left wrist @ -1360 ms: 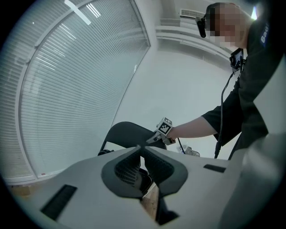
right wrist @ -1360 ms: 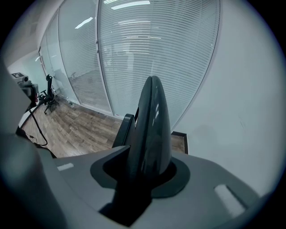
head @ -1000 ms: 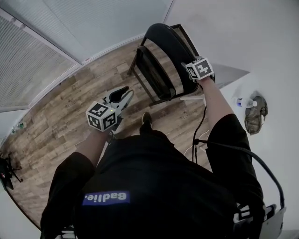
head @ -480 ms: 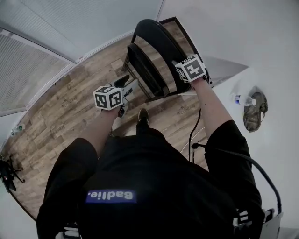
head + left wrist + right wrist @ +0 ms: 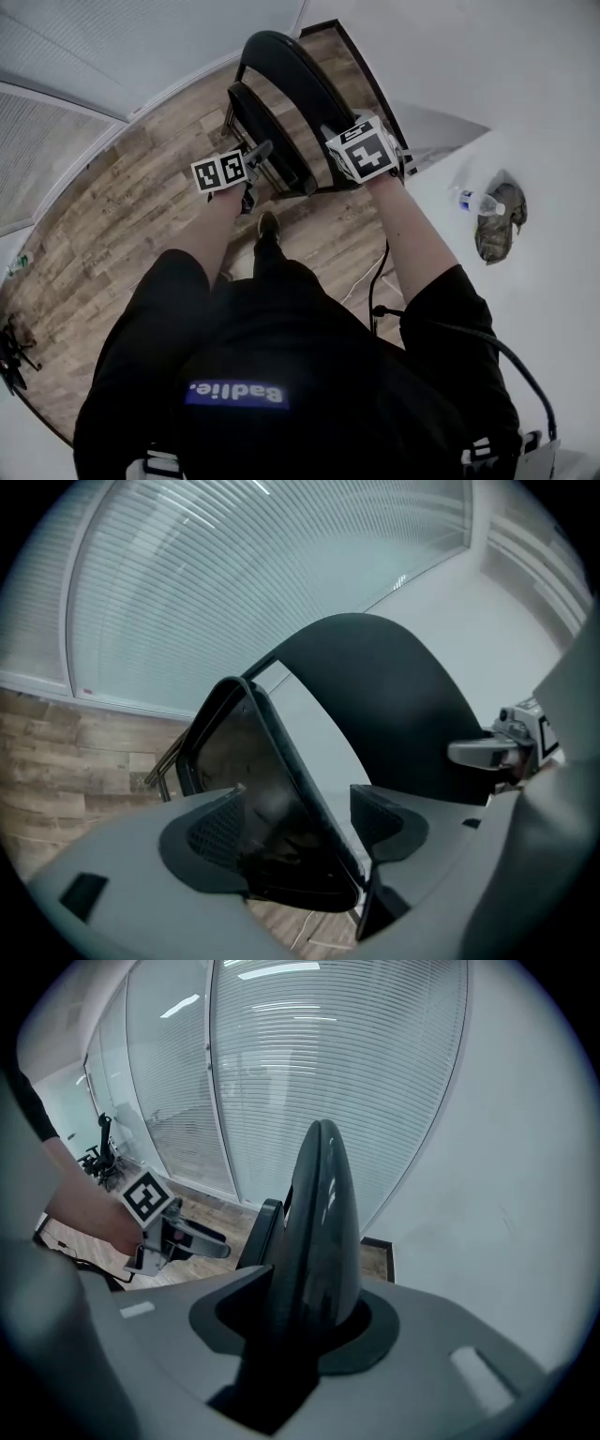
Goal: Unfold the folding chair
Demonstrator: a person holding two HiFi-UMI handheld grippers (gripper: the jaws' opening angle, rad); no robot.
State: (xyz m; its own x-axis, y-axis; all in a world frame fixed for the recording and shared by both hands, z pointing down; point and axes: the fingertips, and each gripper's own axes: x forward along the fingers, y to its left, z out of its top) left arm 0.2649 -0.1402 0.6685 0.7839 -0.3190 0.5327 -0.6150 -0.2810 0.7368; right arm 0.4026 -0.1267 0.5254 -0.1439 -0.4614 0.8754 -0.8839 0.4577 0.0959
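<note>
Head view has the folding chair (image 5: pixel 281 103) in the upper middle of the frame. It stands on the wood floor (image 5: pixel 122 216) right by the white wall (image 5: pixel 469 56). It looks mostly folded to me: the seat (image 5: pixel 262 789) is tipped up steeply, close to the backrest (image 5: pixel 319 1222).

Right gripper (image 5: pixel 314 1330) is clamped on the top edge of that backrest, 2 jaws squeezed onto either side of the glossy curve. Left gripper (image 5: pixel 300 827) is at the seat's edge with its jaws opening. The rim sits between the 2 pads, but they aren't pressing on it, and there's a visible gap on the right-hand side.

Stuff that could go wrong from here, imo:

1. The left jaws come in at an angle to a thin rim. If they bite only the lip, they could pop off once the seat gets pushed down, and the seat would flip back up.
2. The backrest is shiny and rounded, so the right grip could slide along it. Then the whole chair could tip or skate across the floor instead of opening.
3. The person's shoe (image 5: pixel 268 225) is just below the chair in the frame. If the legs spread toward it, a leg could land on the foot.
</note>
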